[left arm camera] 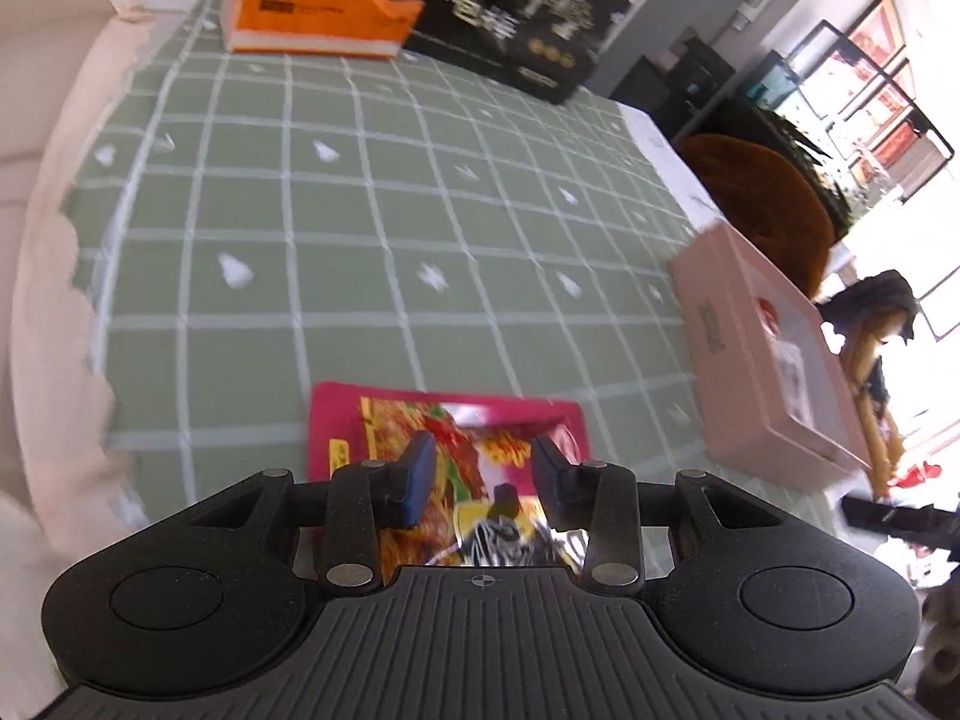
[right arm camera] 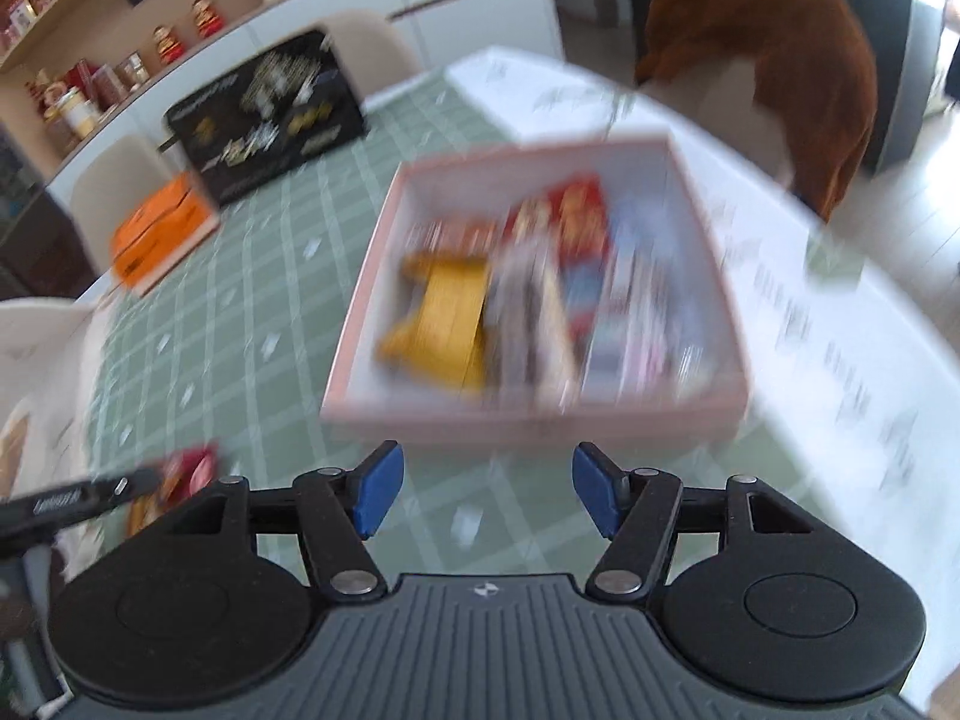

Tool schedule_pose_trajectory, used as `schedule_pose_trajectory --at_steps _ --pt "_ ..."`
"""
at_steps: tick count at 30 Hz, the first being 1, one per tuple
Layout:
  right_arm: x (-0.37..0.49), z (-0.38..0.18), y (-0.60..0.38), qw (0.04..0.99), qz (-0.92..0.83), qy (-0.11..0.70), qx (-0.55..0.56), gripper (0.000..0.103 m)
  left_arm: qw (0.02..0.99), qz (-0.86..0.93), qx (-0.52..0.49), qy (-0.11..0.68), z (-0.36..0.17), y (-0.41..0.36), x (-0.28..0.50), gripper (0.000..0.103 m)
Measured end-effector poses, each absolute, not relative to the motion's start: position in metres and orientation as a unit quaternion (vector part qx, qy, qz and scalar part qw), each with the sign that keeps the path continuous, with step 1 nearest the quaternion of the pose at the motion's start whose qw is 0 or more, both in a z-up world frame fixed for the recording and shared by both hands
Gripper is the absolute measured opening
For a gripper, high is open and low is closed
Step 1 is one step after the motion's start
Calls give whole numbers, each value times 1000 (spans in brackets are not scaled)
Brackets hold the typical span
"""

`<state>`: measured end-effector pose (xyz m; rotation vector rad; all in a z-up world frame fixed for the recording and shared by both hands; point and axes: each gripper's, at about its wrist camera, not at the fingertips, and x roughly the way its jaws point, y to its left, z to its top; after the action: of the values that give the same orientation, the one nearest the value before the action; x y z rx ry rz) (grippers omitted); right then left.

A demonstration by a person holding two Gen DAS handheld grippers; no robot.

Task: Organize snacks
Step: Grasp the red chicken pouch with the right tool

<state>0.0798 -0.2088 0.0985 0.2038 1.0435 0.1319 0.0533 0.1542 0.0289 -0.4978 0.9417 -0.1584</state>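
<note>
A red snack packet (left arm camera: 444,420) with a noodle picture lies flat on the green checked tablecloth (left arm camera: 360,240). My left gripper (left arm camera: 485,474) hangs just over it, blue pads apart, the packet showing wider than the gap and under both fingers. The pink box (right arm camera: 528,414) holds several snack packs, among them a yellow one (right arm camera: 444,318); the picture is blurred. My right gripper (right arm camera: 486,492) stands open on the near side of that box, with only cloth between its fingers. In the right wrist view the red packet (right arm camera: 192,468) shows at the lower left.
An orange box (left arm camera: 324,6) and a black printed box (left arm camera: 516,18) stand at the far side of the table. The pink box (left arm camera: 768,360) sits to the right of the packet. A brown chair (right arm camera: 780,48) stands beyond the table's white edge, pale chairs on the other side.
</note>
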Motion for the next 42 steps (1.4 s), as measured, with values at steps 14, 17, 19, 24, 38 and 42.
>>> schedule_pose_trajectory --at_steps 14,17,19,24,38,42 --pt "-23 56 -114 799 213 561 -31 64 829 -137 -223 495 26 90 25 40" --pt "-36 52 -83 798 245 544 -85 74 836 -130 -196 496 30 83 22 40" --pt "-39 51 -71 801 256 532 -103 76 841 -124 -175 496 32 79 22 40" --pt "-30 51 -67 803 260 527 -100 79 847 -122 -148 496 39 75 20 40" --pt "-16 62 -104 820 209 531 -47 79 866 -78 -187 456 46 107 33 40" --pt "6 69 -97 831 191 522 6 79 864 -44 -216 453 45 137 41 40"
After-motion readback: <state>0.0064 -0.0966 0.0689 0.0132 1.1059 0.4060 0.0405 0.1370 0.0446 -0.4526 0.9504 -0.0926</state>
